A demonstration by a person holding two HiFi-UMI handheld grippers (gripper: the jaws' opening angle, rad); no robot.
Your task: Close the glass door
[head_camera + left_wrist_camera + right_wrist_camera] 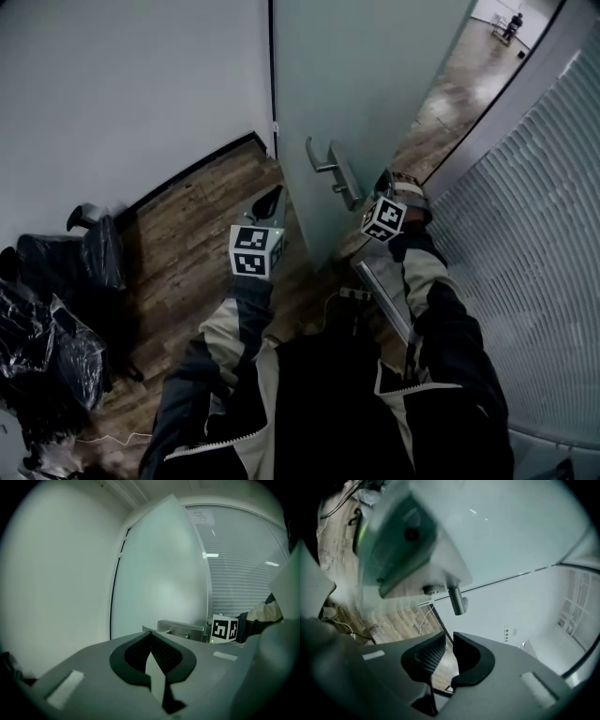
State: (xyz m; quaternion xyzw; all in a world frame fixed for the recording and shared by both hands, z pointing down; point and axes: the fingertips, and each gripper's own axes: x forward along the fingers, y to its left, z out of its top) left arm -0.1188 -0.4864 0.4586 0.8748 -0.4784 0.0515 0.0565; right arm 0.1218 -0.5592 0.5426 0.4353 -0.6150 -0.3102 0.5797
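The frosted glass door (pixel 366 75) stands ajar, its free edge toward me, with a metal lever handle (pixel 322 161) on a lock plate (pixel 348 181). My left gripper (pixel 269 201) hovers over the wood floor just left of the handle, jaws shut and empty; in the left gripper view (pixel 151 634) it faces the door (pixel 159 583) and lock plate (pixel 180 629). My right gripper (pixel 392 180) is at the door's edge on its far side. In the right gripper view its jaws (pixel 450 635) stand open by a narrow gap, empty, just below the handle's stub (pixel 458 601).
A white wall (pixel 122 84) runs along the left, with black bags and a chair (pixel 56 309) on the floor beneath it. A ribbed glass wall (pixel 534 262) curves along the right. A corridor (pixel 450 103) shows past the door. A cable (pixel 423 620) lies on the floor.
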